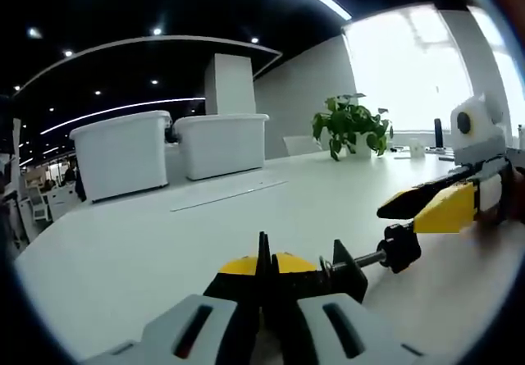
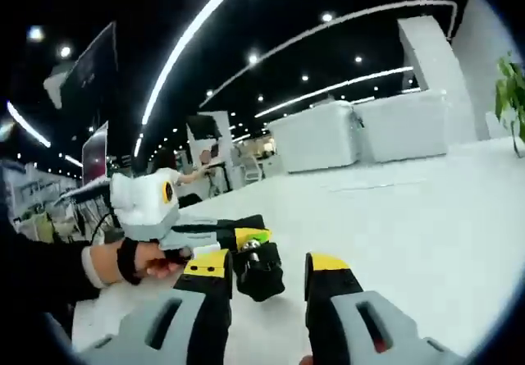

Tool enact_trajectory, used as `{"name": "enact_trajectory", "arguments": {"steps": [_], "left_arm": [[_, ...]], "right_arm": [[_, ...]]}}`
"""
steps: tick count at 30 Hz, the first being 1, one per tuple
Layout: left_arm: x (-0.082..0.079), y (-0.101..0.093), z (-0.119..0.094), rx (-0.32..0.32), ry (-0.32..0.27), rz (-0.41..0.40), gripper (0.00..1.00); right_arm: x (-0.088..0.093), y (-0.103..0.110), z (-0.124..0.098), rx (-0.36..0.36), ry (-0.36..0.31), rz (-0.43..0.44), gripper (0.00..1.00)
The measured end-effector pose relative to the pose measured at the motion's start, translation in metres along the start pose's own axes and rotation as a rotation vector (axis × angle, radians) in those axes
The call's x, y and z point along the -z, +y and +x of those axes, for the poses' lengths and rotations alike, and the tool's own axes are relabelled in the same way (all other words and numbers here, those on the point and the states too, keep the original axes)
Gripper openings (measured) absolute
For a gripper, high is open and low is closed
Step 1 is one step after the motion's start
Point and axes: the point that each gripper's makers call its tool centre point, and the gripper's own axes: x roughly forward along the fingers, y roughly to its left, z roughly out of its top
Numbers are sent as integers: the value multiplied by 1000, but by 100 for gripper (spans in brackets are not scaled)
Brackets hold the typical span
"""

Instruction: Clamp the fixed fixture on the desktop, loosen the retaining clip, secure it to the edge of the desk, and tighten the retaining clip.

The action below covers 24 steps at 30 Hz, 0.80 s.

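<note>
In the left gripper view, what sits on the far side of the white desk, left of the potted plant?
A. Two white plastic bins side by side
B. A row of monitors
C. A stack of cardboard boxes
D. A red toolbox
A: two white plastic bins with rimmed lids stand next to each other on the desk, to the left of the potted plant.
</note>
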Motion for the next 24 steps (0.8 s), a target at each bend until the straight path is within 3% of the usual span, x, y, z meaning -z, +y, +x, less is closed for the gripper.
{"name": "enact_trajectory", "arguments": {"steps": [2,4,5,7,11,17,24], "left_arm": [[0,0,0,0,0,-3,5],[0,-1,0,2,1,-12,5],[-1,-1,0,3,-2,-17,5],[0,-1,0,4,0,-18,5],[0,-1,0,4,0,-14,5],[0,-1,-2,4,0,-13,5],[1,-2,-2,0,1,-15,5]], "right_arm": [[5,1,2,-5,17,42,29],[19,-4,3,25,80,50,25],[18,-4,13,10,89,105,24],[14,-4,14,5,72,118,18],[15,-6,14,11,81,189,18],[14,-4,13,29,79,139,17],[13,-1,10,33,67,22,17]]}}
